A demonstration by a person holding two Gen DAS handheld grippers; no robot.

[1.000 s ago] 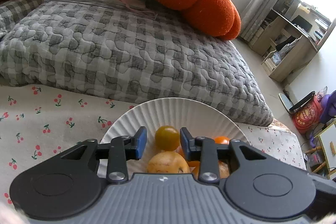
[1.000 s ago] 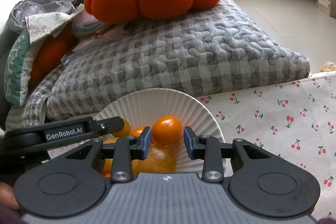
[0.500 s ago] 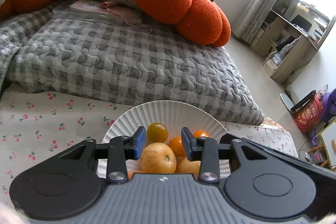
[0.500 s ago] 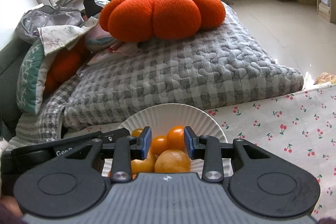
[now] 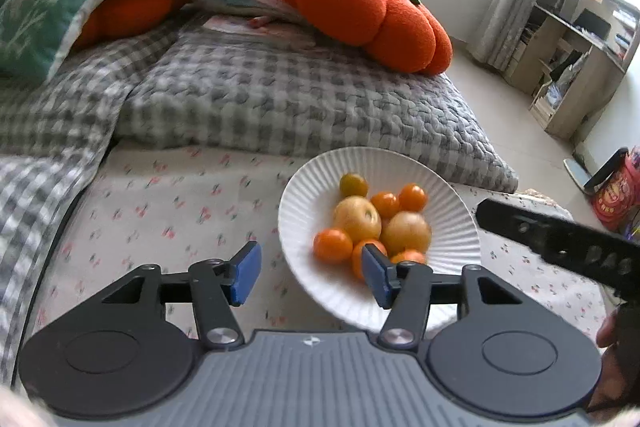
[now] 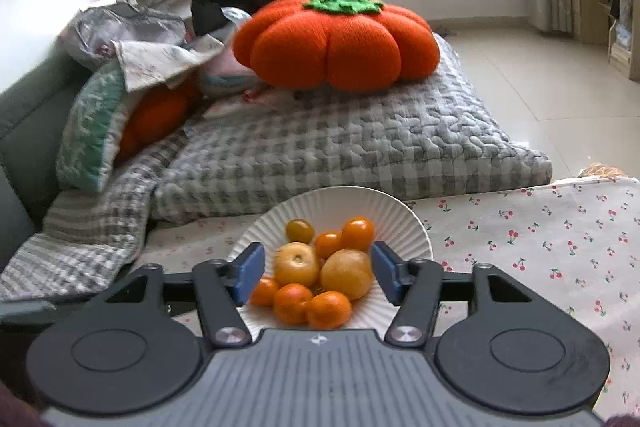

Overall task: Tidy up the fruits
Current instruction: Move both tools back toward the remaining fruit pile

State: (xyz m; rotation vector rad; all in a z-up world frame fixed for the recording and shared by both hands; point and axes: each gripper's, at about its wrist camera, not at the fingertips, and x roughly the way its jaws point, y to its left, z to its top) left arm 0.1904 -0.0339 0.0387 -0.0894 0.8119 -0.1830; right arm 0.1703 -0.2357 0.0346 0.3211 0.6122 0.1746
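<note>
A white ribbed plate (image 5: 452, 227) (image 6: 396, 215) on the cherry-print cloth holds several fruits: two yellow apples (image 5: 357, 218) (image 6: 297, 264), small oranges (image 5: 333, 245) (image 6: 293, 303) and cherry tomatoes (image 5: 413, 197) (image 6: 358, 233). My left gripper (image 5: 310, 275) is open and empty, raised over the plate's near left edge. My right gripper (image 6: 318, 277) is open and empty above the plate's near side; its arm shows at the right of the left wrist view (image 5: 560, 247).
A grey checked quilt (image 5: 280, 99) (image 6: 340, 155) lies just behind the plate. An orange pumpkin cushion (image 5: 360, 7) (image 6: 340, 39) sits on it. Pillows and a sofa (image 6: 24, 115) are at the left. Cherry-print cloth (image 6: 540, 235) extends right.
Both grippers have pulled back and up from the plate and opened wider. The left one has also shifted left, so the plate now sits to its right.
</note>
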